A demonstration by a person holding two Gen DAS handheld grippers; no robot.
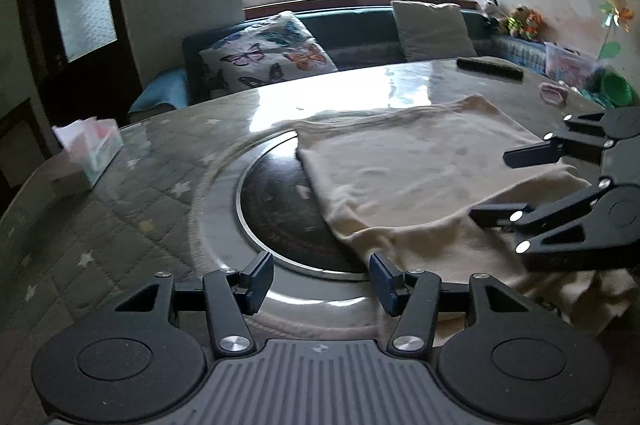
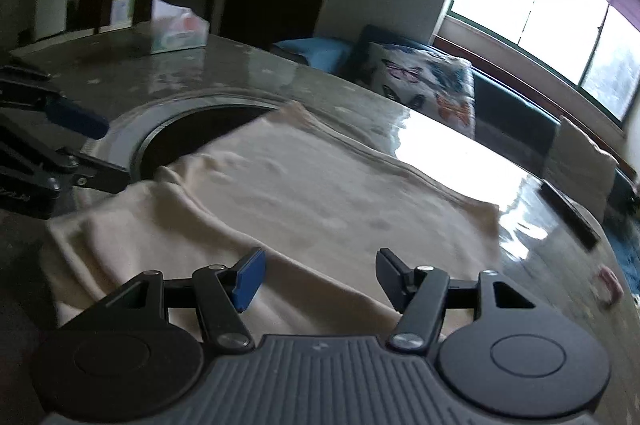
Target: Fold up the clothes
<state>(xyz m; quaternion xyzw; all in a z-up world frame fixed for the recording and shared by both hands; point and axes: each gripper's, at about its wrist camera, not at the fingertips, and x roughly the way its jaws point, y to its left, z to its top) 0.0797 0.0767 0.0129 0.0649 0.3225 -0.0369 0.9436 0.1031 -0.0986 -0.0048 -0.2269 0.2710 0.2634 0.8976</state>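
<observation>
Left hand-held gripper point(image 1: 321, 283): your jaws stand wide apart, nothing between them, hovering over the metal ring at the 6 o'clock edge of the left wrist view; the right fingertip sits just beside the garment's near corner, contact not clear.

Right hand-held gripper point(image 2: 320, 279): released too, jaws spread, poised above the near part of the cloth. In the left wrist view you see it point(image 1: 516, 187) coming in from 3 o'clock, fingers parted over the fabric.

Garment point(image 1: 420, 181): a cream piece of clothing lies flat on the counter, already folded over itself, with a looser layer bunched toward 4 o'clock. From your right wrist it point(image 2: 304, 201) fills the centre of the picture.

Round inset point(image 1: 280, 213): dark disc with a metal ring, set in the counter; the garment's edge overlaps its 3 o'clock side.

Counter point(image 1: 120, 225): glossy, star-patterned surface.

Tissue box point(image 1: 90, 149): at 9 o'clock, well apart from the cloth.

Dark remote-like bar point(image 1: 490, 68): at 1 o'clock, far side of the counter.

Butterfly cushion point(image 1: 268, 55): on the sofa behind, 12 o'clock.
</observation>
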